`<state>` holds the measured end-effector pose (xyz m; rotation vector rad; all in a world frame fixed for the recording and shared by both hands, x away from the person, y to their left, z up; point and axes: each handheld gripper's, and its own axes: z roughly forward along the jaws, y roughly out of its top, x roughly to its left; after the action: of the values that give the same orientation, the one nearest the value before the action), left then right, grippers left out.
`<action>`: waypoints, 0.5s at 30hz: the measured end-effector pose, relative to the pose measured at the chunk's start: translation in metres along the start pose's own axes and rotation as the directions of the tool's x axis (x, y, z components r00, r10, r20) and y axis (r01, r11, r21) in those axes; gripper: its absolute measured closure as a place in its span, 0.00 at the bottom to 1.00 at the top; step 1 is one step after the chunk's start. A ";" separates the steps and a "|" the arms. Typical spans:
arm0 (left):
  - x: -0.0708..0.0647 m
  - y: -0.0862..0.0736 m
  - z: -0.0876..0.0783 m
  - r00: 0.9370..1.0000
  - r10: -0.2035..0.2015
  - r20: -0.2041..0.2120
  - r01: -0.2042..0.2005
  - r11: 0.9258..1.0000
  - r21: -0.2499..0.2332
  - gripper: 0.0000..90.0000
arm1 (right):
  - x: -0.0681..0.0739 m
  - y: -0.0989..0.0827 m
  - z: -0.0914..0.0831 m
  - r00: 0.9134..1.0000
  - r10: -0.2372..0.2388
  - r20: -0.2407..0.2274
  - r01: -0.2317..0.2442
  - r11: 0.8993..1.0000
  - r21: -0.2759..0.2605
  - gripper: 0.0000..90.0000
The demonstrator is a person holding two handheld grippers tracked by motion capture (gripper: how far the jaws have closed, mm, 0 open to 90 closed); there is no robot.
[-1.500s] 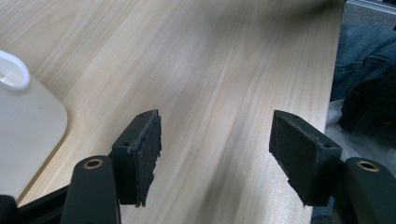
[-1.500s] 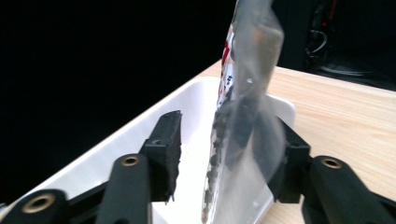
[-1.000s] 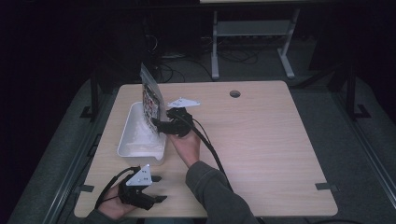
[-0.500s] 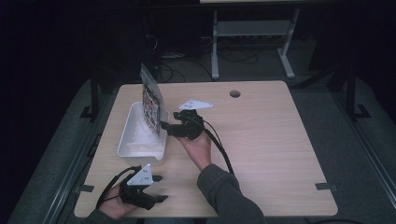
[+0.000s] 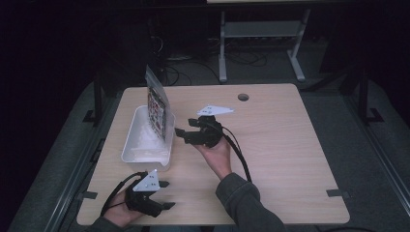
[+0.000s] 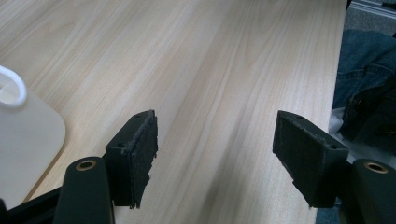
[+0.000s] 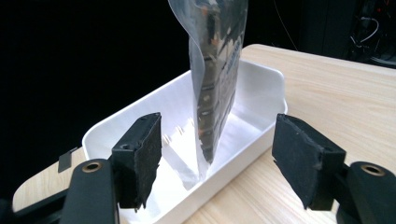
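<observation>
So the clear bag [image 5: 157, 106] already stands upright in the white bin [image 5: 140, 153], leaning on its near wall. Right tongs [image 5: 180, 135] have just been opening, nothing between them, just beside the bin. Left tongs [image 5: 165, 194] gape empty over the tabletop [image 5: 290, 145]. Looks basically done.

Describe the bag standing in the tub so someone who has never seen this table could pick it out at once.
Start at the wooden table and find the white tub near its left edge. The bag stands upright in the tub's far end against the right wall. It is the clear plastic pouch with dark printed contents, rising well above the rim.
</observation>
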<state>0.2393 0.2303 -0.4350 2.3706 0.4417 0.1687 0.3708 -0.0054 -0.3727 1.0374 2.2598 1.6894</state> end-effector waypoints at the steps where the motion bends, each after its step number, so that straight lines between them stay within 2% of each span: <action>1: 0.000 0.000 0.000 1.000 0.001 0.000 -0.001 1.000 0.001 0.33 | -0.001 -0.001 -0.002 1.000 0.002 -0.003 -0.002 1.000 0.002 0.36; 15: 0.000 0.003 0.003 1.000 -0.009 0.007 0.009 1.000 -0.008 0.31 | -0.011 -0.014 -0.028 1.000 0.003 -0.007 -0.003 0.999 0.033 0.34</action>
<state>0.2405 0.2262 -0.4347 2.3607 0.4474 0.1583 0.3599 -0.0358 -0.3779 1.0441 2.2990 1.6655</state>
